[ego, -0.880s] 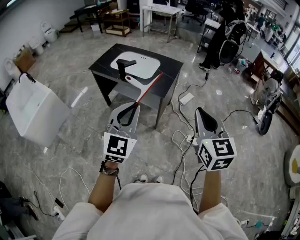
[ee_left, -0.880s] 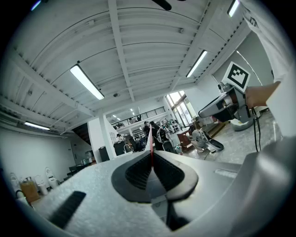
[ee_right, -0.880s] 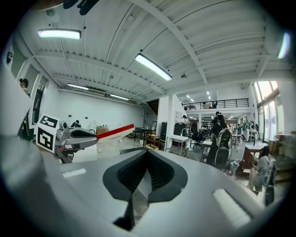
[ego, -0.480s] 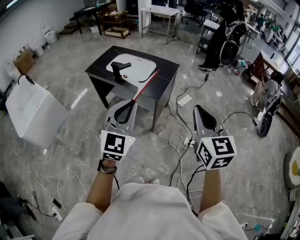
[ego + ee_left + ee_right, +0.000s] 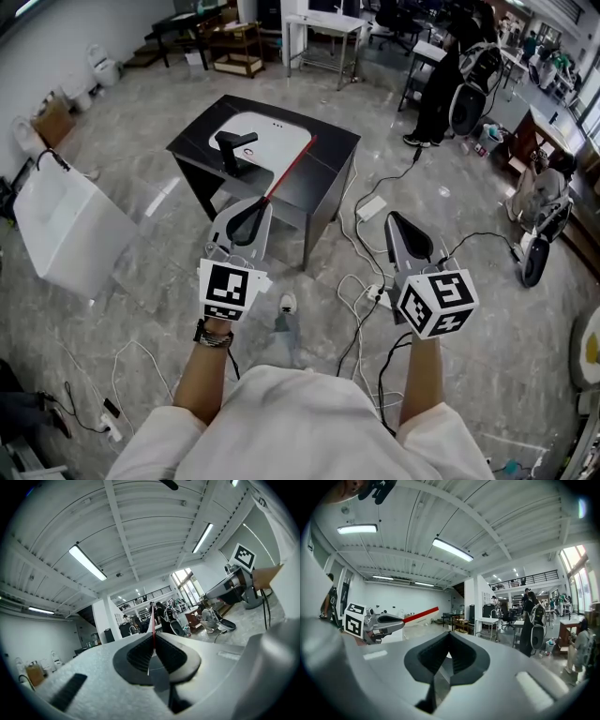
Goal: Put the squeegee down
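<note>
Marble floor, one table, one squeegee

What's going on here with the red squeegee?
A person holds a gripper in each hand. The left gripper is shut on the red squeegee, which sticks out toward the black table with the white sink. The right gripper is shut and empty. The squeegee isn't put down yet.

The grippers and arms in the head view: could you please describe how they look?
The left gripper and right gripper are grey, tapered shells lined in black, each carrying a white cube of black square markers. The sleeves are white and short; a dark bracelet circles the left wrist.
</note>
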Demonstrator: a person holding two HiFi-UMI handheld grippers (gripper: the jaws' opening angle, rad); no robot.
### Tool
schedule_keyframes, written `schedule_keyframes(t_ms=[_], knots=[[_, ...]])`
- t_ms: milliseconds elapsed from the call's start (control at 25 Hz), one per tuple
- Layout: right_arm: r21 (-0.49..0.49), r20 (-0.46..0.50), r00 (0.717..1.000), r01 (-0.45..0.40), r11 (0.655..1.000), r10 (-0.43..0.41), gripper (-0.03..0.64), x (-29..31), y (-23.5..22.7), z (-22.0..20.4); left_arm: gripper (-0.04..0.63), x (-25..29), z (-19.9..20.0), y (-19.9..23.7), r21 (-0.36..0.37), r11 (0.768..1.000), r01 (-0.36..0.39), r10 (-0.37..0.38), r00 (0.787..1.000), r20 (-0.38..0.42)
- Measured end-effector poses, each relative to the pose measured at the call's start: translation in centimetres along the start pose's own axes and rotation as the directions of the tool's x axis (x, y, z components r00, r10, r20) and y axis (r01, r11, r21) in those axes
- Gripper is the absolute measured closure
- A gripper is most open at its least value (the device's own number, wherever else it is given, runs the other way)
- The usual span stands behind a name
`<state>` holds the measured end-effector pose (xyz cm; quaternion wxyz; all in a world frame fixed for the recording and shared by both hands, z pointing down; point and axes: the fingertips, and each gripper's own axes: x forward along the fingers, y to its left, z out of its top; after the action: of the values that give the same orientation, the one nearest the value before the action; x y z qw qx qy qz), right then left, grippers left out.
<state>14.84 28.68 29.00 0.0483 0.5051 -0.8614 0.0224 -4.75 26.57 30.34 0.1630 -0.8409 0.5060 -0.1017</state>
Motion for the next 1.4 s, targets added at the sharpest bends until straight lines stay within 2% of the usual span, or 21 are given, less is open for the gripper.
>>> schedule_keyframes(t_ms=[240,520,960,1200,1400], knots=[[-0.024,-0.022,1.0,-0.004,1.0,0.004,0.611,4.9,-4.2,0.3,0.578,6.3,-1.2,1.9,-0.019,1.0,-0.008,0.008,1.0,-0.002],[-0.019,-0.051,0.998,-0.035,0.999,0.034,0.611,13.6,-7.8,1.0,0.578,14.6,-3.4,6.4,-0.029,1.0,0.007,-0.007,1.0,-0.008],[0.027,-0.03,0.996,-0.085,0.996,0.085,0.611,28.7,-11.5,3.2,0.578,26.9,-7.1,16.0,-0.026,1.0,0.012,-0.013,0.999,-0.038],[0.036,-0.028,0.997,-0.074,0.997,0.075,0.611,35.9,-13.4,3.4,0.578,32.9,-9.8,19.9,-0.032,0.999,0.033,-0.035,0.998,-0.061],[0.046,-0.063,0.996,-0.056,0.997,0.059,0.611,41.3,-15.3,2.6,0.578,38.3,-13.1,22.9,-0.037,0.998,0.052,-0.055,0.994,-0.092]])
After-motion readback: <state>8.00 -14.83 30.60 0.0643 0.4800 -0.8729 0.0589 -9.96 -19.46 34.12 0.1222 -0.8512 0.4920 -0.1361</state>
